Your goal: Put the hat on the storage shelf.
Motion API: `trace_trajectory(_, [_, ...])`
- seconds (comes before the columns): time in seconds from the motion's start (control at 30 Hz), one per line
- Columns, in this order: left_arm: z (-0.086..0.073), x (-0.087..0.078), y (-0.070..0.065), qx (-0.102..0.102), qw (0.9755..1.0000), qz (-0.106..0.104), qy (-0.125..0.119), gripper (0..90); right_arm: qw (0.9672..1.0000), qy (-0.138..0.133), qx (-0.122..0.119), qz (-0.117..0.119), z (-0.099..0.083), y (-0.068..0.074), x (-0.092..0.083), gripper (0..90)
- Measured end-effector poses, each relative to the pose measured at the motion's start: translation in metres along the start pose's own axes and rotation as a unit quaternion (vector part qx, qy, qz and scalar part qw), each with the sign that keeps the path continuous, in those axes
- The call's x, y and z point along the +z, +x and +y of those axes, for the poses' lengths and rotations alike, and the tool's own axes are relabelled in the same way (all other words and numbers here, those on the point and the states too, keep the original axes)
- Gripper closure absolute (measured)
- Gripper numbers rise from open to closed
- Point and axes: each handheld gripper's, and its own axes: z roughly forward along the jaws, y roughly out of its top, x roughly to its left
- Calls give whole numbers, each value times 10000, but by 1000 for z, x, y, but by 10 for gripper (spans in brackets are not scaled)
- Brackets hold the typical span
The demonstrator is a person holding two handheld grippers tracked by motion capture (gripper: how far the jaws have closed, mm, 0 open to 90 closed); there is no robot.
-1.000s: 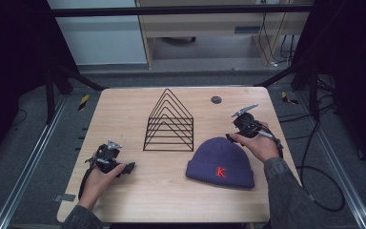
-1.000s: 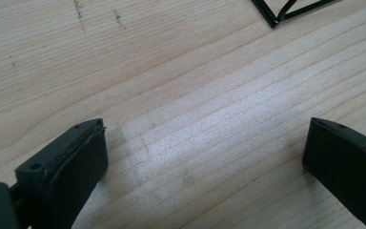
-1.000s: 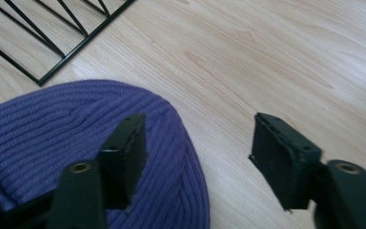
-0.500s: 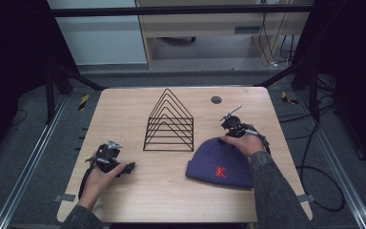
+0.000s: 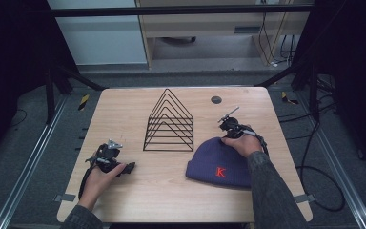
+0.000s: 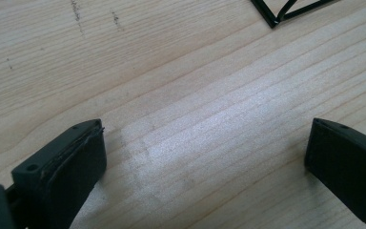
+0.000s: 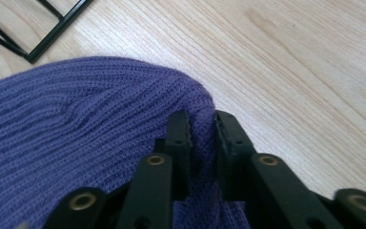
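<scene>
The purple hat (image 5: pixel 219 164) lies near the worktop's (image 5: pixel 124 109) front right corner, just in front of the black wire rack (image 5: pixel 169 124) at the middle. The right gripper (image 7: pixel 201 125) has just been closing and now pinches a fold of knit at the hat's back edge. The left gripper (image 6: pixel 205 148) rests near the front left corner, jaws spread over bare wood. The grab looks made, though how deep the bite goes is hard to judge. Next probably comes a gentle lift.

On the table (image 5: pixel 124 109), the wire rack (image 5: pixel 169 121) stands behind and left of the hat (image 5: pixel 214 164).
</scene>
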Motion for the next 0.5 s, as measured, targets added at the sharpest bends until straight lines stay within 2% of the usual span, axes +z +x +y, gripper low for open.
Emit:
trace_trajectory(0.13, [0,0,0,0,10000,-1,-1,0,10000,-55,-80,-17,-2,0,-4,799])
trace_trajectory(0.3, [0,0,0,4,10000,-1,-2,0,9988,-449,-180,-17,-7,5,-25,804])
trace_trajectory(0.4, [0,0,0,7,10000,2,-1,0,9964,-778,-327,3,-13,12,-47,804])
trace_trajectory(0.5, [0,0,0,24,10000,-16,-16,0,9927,-1109,-483,44,-19,19,-69,805])
